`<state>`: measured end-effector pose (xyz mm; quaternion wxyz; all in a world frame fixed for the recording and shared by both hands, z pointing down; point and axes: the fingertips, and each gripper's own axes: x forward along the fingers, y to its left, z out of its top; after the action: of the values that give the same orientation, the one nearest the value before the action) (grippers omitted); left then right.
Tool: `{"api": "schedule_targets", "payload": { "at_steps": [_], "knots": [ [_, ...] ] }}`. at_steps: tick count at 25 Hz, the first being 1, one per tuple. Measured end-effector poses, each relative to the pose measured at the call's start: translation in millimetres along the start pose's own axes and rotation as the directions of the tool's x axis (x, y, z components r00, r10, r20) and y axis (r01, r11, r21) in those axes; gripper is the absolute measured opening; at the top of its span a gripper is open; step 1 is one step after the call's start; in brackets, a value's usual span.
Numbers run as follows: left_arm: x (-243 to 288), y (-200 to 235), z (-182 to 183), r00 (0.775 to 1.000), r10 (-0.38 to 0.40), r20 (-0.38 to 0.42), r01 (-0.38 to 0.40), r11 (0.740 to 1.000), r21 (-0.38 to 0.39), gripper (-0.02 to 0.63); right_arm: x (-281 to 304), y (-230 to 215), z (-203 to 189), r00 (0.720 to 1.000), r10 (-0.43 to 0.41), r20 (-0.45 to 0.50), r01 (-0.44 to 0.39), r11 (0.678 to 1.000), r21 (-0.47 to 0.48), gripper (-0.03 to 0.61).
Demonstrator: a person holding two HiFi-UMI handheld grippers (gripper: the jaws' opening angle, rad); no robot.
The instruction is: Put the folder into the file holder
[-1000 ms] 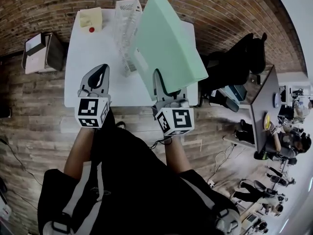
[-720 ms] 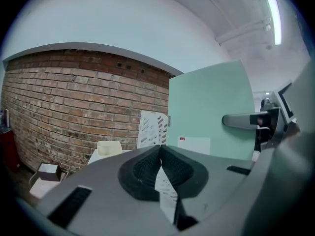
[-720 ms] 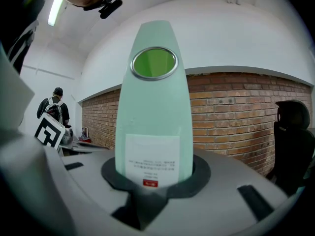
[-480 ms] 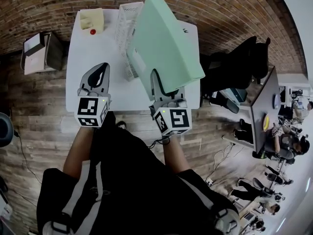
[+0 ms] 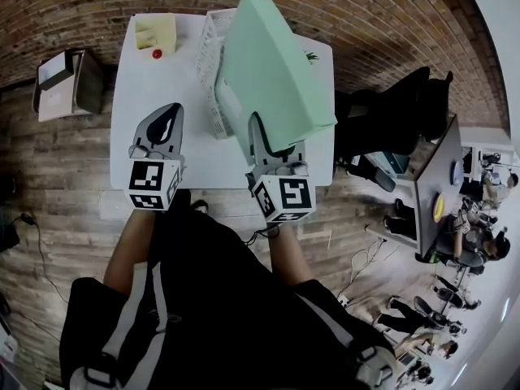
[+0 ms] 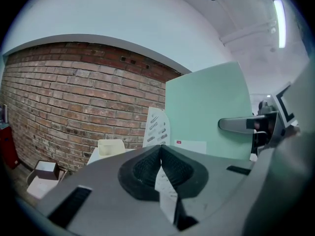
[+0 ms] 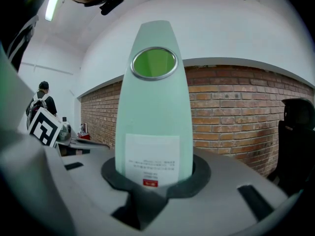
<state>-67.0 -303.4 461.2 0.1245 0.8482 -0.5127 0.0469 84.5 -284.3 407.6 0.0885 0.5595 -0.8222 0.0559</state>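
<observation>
A pale green folder stands upright above the white table, my right gripper shut on its lower spine. In the right gripper view the spine, with its ring hole and white label, fills the space between the jaws of the right gripper. The white mesh file holder stands on the table just left of the folder and is partly hidden by it. My left gripper hovers over the table's near left part, shut and holding nothing. From the left gripper I see the folder and the holder ahead.
A cream box with a small red object beside it sits at the table's far left corner. A cardboard box stands on the floor to the left. A black chair and a dark desk are on the right.
Both grippers have moved forward over the table. The folder has travelled with the right gripper and now stands closer over the file holder.
</observation>
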Motion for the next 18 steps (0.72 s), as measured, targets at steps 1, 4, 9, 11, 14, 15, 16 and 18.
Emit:
{"api": "schedule_targets", "payload": {
  "at_steps": [1, 4, 9, 11, 14, 15, 16, 18],
  "knots": [
    [1.2, 1.5, -0.1, 1.000, 0.000, -0.001, 0.000, 1.000, -0.002, 0.022, 2.4, 0.6, -0.2, 1.000, -0.001, -0.002, 0.001, 1.000, -0.004, 0.140],
    [5.1, 4.5, -0.3, 1.000, -0.004, -0.003, 0.004, 1.000, -0.008, 0.023, 8.3, -0.3, -1.1, 1.000, -0.010, -0.013, 0.010, 1.000, -0.011, 0.140],
    [11.7, 9.8, -0.3, 1.000, -0.005, -0.004, 0.005, 1.000, -0.015, 0.022, 17.5, -4.4, -3.4, 1.000, -0.019, -0.020, 0.019, 1.000, -0.006, 0.140],
    [13.5, 10.9, -0.3, 1.000, -0.007, -0.005, 0.007, 1.000, -0.014, 0.023, 19.9, -4.8, -4.1, 1.000, -0.021, -0.021, 0.021, 1.000, -0.004, 0.141],
    [15.6, 13.3, -0.6, 1.000, -0.007, -0.006, 0.007, 1.000, -0.015, 0.022, 24.4, -3.5, -6.1, 0.999, -0.018, -0.027, 0.018, 1.000, -0.001, 0.143],
    [16.5, 14.2, -0.8, 1.000, -0.007, -0.007, 0.007, 1.000, -0.015, 0.023, 26.2, -2.9, -6.8, 0.999, -0.016, -0.029, 0.016, 1.000, -0.002, 0.144],
    [17.4, 14.8, -0.9, 1.000, -0.007, -0.007, 0.007, 1.000, -0.016, 0.023, 28.0, -2.4, -7.3, 0.999, -0.014, -0.031, 0.014, 1.000, -0.004, 0.144],
    [18.9, 15.5, -0.8, 1.000, -0.008, -0.007, 0.008, 1.000, -0.017, 0.022, 31.1, -1.7, -7.6, 0.999, -0.010, -0.036, 0.010, 1.000, -0.008, 0.146]
  ]
}}
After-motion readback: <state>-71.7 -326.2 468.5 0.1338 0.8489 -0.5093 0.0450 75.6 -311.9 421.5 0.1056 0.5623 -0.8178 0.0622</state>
